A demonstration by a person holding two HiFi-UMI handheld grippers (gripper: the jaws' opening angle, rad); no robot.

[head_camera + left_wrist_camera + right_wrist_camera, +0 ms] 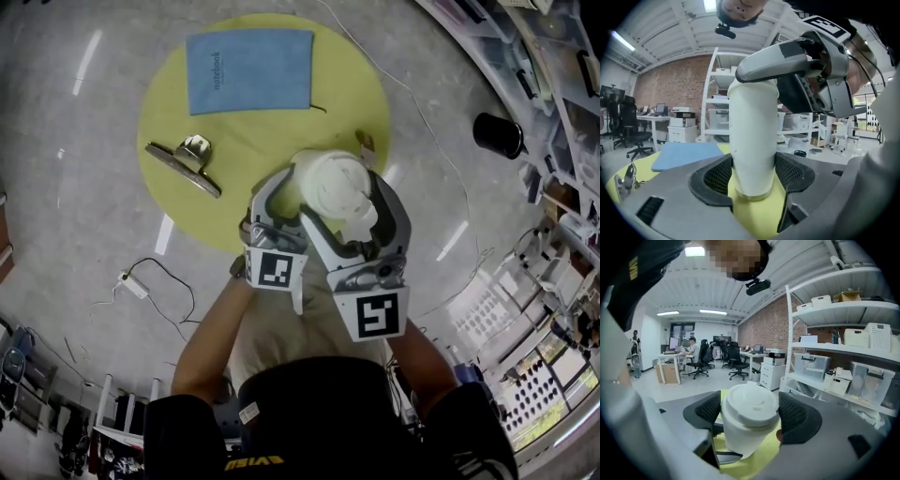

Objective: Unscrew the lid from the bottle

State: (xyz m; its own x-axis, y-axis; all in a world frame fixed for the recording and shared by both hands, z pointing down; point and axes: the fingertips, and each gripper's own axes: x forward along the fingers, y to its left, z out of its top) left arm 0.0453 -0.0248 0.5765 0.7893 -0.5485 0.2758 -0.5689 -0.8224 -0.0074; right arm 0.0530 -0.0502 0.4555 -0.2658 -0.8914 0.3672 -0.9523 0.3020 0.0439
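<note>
Centre frame, over the yellow bench [164, 127], the left gripper [752, 177] clamps the white bottle [752, 136] low down. It looks rigid, light and slippery. The right gripper [750, 417] pinches the lid [750, 403] at its rim, the best hold.

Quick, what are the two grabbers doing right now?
Left gripper: closed on the bottle.
Right gripper: closed around the lid, apparently touching it.

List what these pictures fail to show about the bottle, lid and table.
Right gripper view: whether the right gripper presses the lid or merely touches it.
Left gripper view: the bottle top, hidden behind the right gripper.
Head view: print on the blue cloth, too small.
Head view: the metal object, too small to identify.
</note>
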